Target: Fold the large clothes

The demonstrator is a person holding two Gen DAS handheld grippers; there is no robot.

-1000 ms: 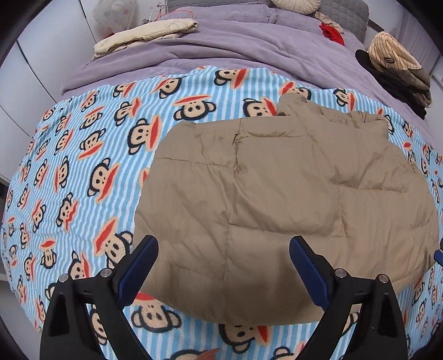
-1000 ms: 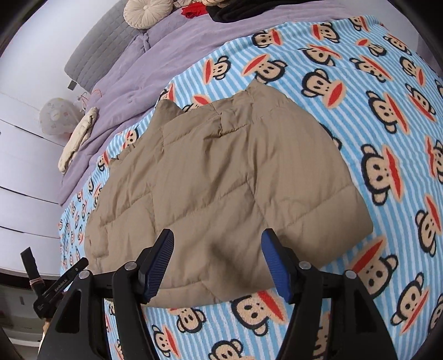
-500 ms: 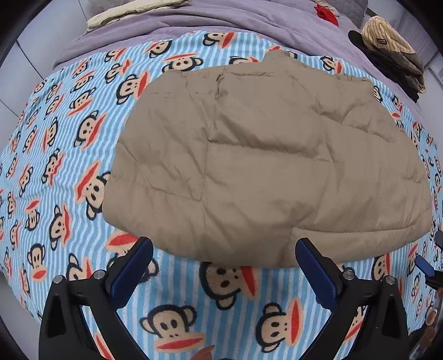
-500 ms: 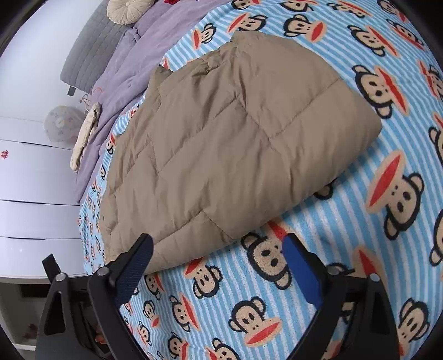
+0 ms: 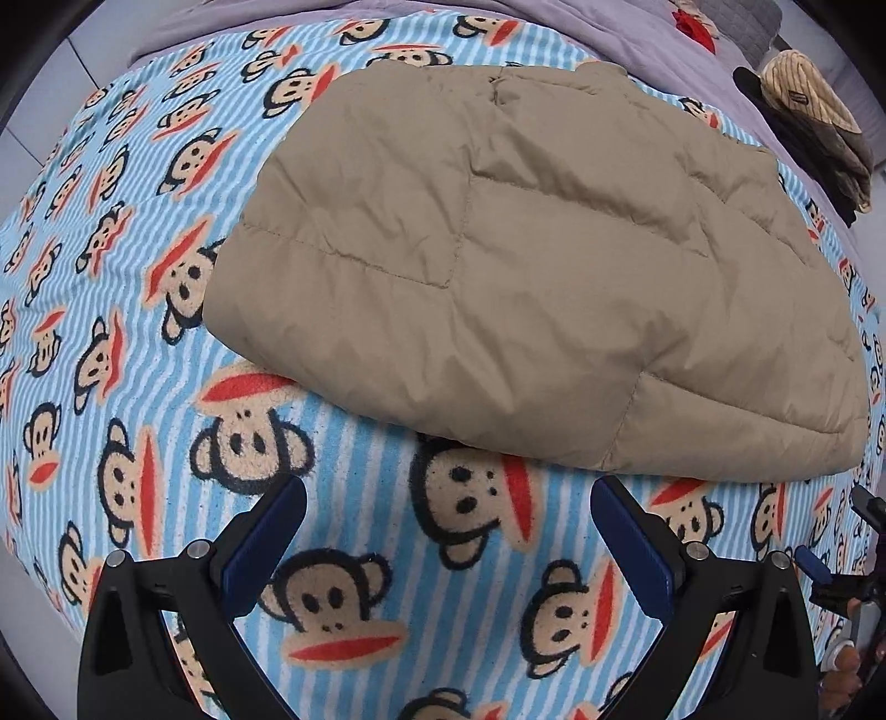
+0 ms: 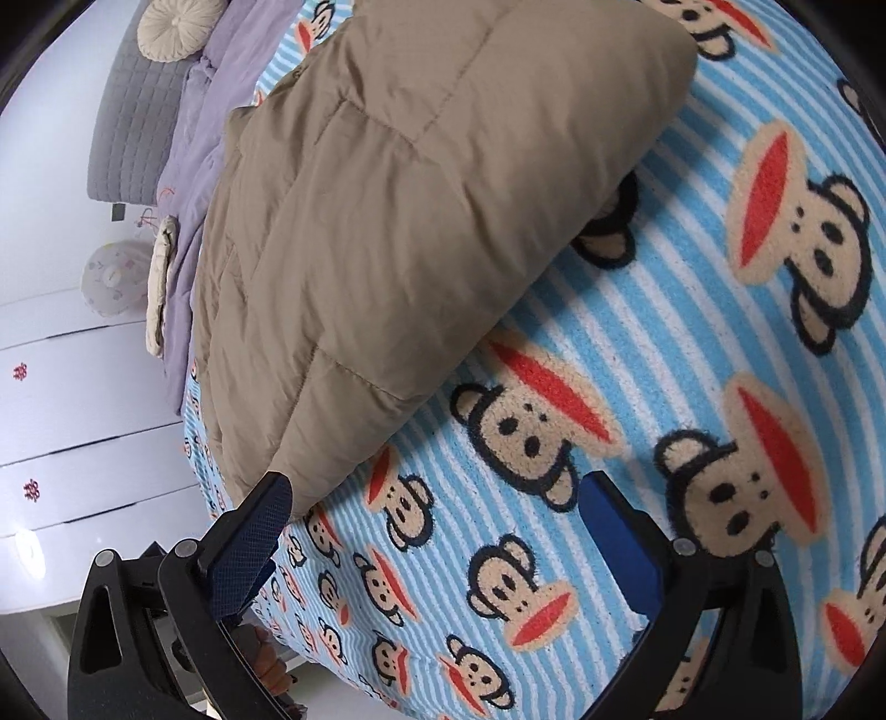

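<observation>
A tan quilted puffer jacket lies folded flat on the blue striped monkey-print blanket on a bed. It also shows in the right wrist view, upper left. My left gripper is open and empty, just short of the jacket's near edge, above the blanket. My right gripper is open and empty near the jacket's corner; its left fingertip is next to the jacket's edge, touching or not I cannot tell.
A purple duvet, a grey headboard and a round cushion lie at the bed's head. A pile of dark and striped clothes sits at the far right. White drawers stand beside the bed.
Both grippers have drawn back from over the jacket toward the bed's near edge. The jacket now lies ahead of the fingers. Both stayed open.
</observation>
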